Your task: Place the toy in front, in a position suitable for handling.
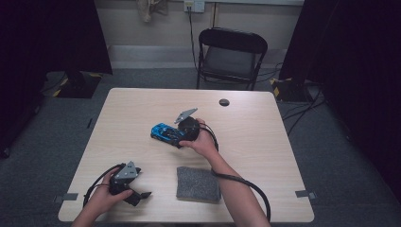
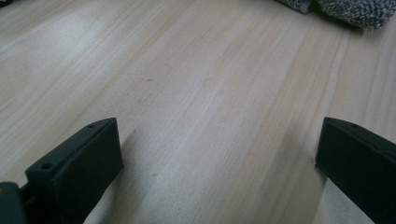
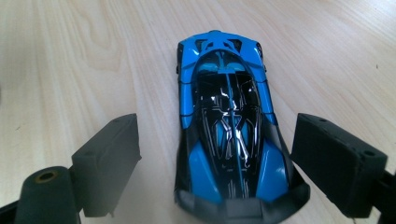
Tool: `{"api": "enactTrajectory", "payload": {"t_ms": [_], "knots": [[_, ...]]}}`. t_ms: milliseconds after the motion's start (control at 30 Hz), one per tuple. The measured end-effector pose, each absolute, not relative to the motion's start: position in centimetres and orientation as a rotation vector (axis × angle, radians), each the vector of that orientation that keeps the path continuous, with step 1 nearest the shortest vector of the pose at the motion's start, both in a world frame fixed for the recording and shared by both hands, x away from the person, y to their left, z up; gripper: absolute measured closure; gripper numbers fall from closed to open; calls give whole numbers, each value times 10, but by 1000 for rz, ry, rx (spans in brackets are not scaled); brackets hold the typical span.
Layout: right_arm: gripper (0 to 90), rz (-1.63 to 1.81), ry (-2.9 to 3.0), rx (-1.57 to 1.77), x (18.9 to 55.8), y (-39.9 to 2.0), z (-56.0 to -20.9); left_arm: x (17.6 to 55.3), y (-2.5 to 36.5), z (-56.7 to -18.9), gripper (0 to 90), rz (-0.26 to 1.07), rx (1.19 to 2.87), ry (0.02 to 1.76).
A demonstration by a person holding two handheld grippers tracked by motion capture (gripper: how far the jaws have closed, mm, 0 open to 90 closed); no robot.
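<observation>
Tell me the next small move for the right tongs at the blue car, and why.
Probably close the right tongs on the blue toy car. Their jaws stand open on either side of its body with gaps on both flanks, and the car sits flat on the table. The left tongs are open over bare wood near the grey sponge.

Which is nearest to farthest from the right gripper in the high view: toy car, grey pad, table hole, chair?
From the right gripper:
1. Toy car: between its open jaws, mid-table.
2. Grey pad: on the table's near side, beside the right forearm.
3. Table hole: near the far edge, slightly farther than the pad.
4. Chair: on the floor beyond the table.
</observation>
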State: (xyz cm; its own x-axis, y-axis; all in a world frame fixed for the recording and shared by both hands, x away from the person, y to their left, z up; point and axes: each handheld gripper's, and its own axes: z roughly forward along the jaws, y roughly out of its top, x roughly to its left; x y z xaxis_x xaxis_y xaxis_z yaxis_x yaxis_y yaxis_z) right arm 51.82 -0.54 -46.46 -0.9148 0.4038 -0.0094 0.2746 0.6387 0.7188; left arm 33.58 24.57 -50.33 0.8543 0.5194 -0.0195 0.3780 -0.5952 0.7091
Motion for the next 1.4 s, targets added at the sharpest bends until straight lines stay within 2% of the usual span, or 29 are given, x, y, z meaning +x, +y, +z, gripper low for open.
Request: {"api": "enactTrajectory", "payload": {"t_ms": [467, 1400], "knots": [[149, 1104, 2711, 590, 541, 13, -478, 337, 246, -503, 0, 238, 2276, 637], [178, 1103, 2705, 617, 539, 25, -497, 337, 245, -503, 0, 238, 2276, 637]]}}
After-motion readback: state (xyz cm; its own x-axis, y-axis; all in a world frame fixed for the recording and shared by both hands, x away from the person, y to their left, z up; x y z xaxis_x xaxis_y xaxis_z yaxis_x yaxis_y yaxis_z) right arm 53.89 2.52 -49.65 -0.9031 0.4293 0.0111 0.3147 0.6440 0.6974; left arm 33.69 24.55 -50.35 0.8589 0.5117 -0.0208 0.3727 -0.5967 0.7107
